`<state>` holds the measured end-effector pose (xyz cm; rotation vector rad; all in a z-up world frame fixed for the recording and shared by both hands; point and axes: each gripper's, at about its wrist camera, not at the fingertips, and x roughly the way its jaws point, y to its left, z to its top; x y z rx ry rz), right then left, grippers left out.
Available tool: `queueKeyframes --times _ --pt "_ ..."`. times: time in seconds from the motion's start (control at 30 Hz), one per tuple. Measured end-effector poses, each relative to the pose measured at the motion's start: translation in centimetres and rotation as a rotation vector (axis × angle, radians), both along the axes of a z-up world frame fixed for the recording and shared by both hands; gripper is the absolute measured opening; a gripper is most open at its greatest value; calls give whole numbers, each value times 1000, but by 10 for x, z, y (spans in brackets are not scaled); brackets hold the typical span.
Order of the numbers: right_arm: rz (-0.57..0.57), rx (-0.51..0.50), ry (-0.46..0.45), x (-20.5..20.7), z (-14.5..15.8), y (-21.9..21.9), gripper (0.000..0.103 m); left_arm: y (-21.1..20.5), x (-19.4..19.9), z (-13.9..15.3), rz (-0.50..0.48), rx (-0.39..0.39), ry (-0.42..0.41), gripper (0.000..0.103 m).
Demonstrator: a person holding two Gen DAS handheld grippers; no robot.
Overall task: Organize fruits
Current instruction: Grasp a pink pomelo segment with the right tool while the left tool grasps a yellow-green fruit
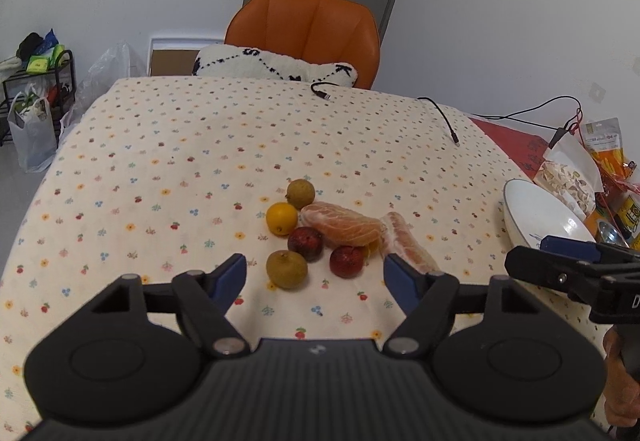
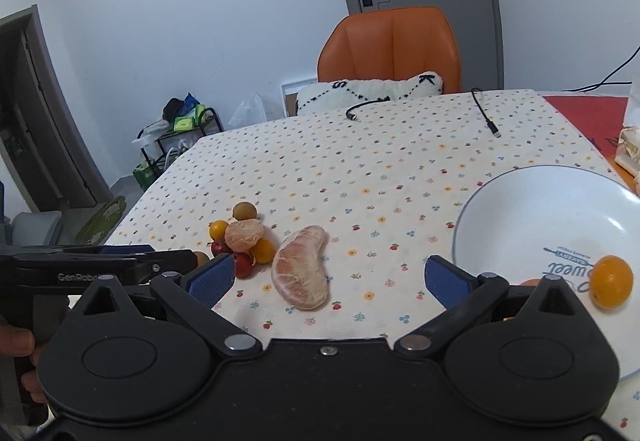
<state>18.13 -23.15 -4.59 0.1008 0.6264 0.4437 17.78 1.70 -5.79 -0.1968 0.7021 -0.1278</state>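
A small pile of fruit lies mid-table: two brown longans (image 1: 287, 269), a yellow kumquat (image 1: 281, 218), two dark red fruits (image 1: 346, 261) and two peeled pomelo segments (image 1: 344, 229). My left gripper (image 1: 315, 281) is open and empty just short of the pile. My right gripper (image 2: 330, 277) is open and empty, with one pomelo segment (image 2: 302, 267) lying on the cloth between its fingers. The white bowl (image 2: 520, 209) at the right holds an orange kumquat (image 2: 611, 282). A second orange fruit there is mostly hidden behind my right finger.
The table has a dotted floral cloth (image 1: 200, 161). Two black cable ends (image 1: 448, 125) lie at the far side. An orange chair (image 1: 304, 29) with a cushion stands behind. Snack bags (image 1: 576, 177) crowd the right edge near the bowl (image 1: 536, 213).
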Motion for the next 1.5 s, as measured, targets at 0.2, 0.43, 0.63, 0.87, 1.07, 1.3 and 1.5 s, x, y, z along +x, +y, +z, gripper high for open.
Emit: queueKeyframes --times 0.2,0.43,0.63,0.87,1.07,1.3,1.5 --pt "25 0 29 6 -5 10 93 7 8 -11 12 -20 19 60" --pt "37 -30 55 15 -13 24 84 12 17 -20 13 -40 31 51" --pt "31 -46 78 25 -20 32 76 13 23 -28 11 -24 28 40" --pt "38 -84 97 36 -28 49 70 21 22 -28 0 -41 18 26" --pt "41 -111 106 43 -34 61 68 29 20 -28 -3 -66 17 26" --pt "48 -146 89 47 -39 71 65 34 16 -21 5 -74 0 26" --pt "60 -185 65 46 -39 74 46 32 11 -18 9 -71 -12 26"
